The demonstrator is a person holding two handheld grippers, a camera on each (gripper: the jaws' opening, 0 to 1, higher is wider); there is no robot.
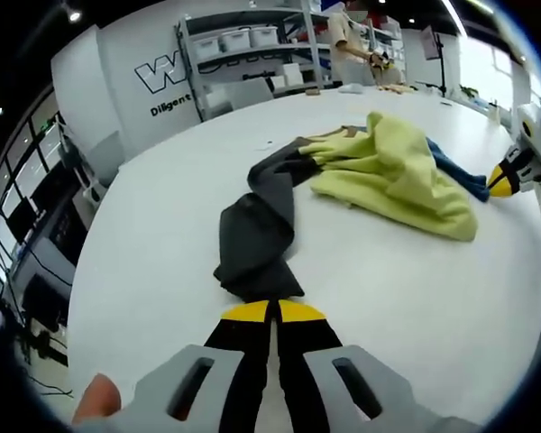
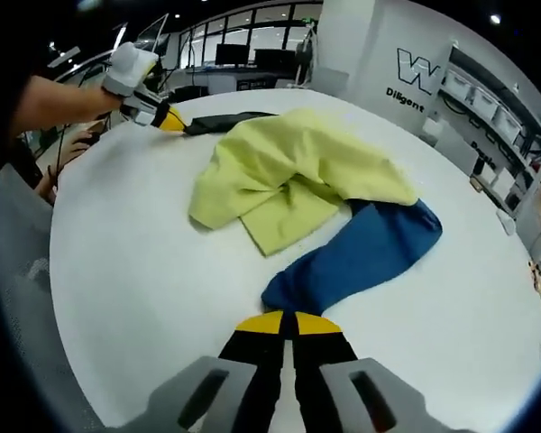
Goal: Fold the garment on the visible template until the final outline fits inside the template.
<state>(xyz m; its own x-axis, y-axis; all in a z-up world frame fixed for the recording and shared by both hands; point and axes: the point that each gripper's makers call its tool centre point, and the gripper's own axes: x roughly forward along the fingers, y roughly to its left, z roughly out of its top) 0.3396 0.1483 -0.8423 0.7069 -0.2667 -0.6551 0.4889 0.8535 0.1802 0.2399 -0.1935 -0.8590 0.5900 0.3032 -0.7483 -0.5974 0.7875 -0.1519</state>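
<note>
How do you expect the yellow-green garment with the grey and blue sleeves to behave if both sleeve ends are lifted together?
The garment looks floppy: its body lies rumpled and folded over itself, so it would probably sag between the left gripper and right gripper. It seems light for its size. On the smooth white table it would likely drag easily.

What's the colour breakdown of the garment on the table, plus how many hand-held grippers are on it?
Yellow-green section: 1
Grey sleeve: 1
Blue sleeve: 1
Hand-held grippers: 2, left hand-held gripper shut on the grey sleeve end, right hand-held gripper shut on the blue sleeve end
Total: 3 colour sections of one garment, 2 grippers, all on the white table.
</note>
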